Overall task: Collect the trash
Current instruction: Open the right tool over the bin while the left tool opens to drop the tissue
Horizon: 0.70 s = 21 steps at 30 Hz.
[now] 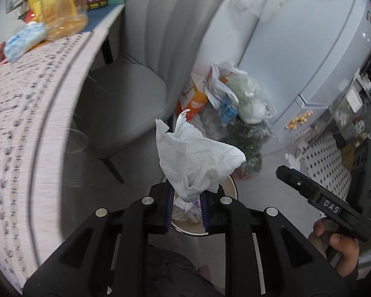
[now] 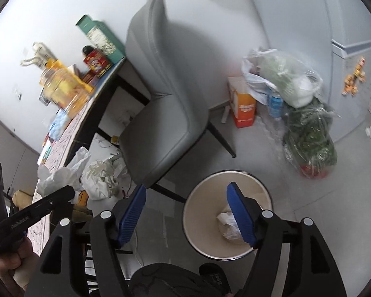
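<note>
My left gripper (image 1: 187, 206) is shut on a crumpled white tissue (image 1: 197, 158), which sticks up from between its blue pads. Directly beneath it I see the rim of a round cream waste bin (image 1: 231, 185) with crumpled paper inside. In the right wrist view the same waste bin (image 2: 202, 205) stands on the floor, holding white paper scraps (image 2: 226, 225). My right gripper (image 2: 186, 216) is open above the bin's left side, nothing between its blue pads (image 2: 133, 212). The left gripper (image 2: 54, 204) with its tissue (image 2: 52, 177) shows at the left edge there.
A grey chair (image 2: 160, 104) stands by the table (image 1: 17, 113), whose patterned cloth carries bottles, boxes and a tissue pack. Plastic bags (image 2: 289, 81), an orange carton (image 2: 243, 109) and a wrapped plant (image 2: 309, 138) crowd the floor by the fridge (image 1: 309, 57). More bags (image 2: 101, 175) lie under the table.
</note>
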Tool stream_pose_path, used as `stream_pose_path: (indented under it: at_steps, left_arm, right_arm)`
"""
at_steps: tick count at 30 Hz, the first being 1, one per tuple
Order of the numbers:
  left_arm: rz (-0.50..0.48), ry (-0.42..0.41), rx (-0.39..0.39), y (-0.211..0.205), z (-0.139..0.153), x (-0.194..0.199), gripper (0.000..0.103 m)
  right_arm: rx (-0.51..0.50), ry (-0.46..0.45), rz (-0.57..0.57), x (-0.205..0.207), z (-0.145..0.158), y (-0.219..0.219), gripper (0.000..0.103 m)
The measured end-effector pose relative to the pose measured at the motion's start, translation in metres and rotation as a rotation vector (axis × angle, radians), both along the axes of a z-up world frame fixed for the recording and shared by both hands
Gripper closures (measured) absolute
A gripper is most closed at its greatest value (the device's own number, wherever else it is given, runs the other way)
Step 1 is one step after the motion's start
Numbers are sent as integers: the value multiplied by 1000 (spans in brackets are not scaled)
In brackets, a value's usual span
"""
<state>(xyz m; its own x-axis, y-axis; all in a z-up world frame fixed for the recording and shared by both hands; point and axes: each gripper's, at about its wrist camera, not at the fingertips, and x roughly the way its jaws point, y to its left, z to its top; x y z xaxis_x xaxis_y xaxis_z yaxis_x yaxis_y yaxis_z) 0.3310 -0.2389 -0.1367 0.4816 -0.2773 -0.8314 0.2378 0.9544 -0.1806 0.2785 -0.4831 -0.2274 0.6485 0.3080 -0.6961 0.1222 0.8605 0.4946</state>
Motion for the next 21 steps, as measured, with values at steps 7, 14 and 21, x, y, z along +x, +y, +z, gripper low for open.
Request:
stream_pose_path:
  at_steps: [7,14,21]
  left_arm:
    - [-63,32,7,-38,-18,11,84]
    - [-103,21,-49,-57,-21,16,29]
    - [-49,-22,-8,-36,-10,10,12]
  right_arm:
    - [17,6,-52,-17,-7,-34,34]
    - [20,4,-66,-27,-6,-47,34]
    - [20,1,-46,-28,-2,-41,34]
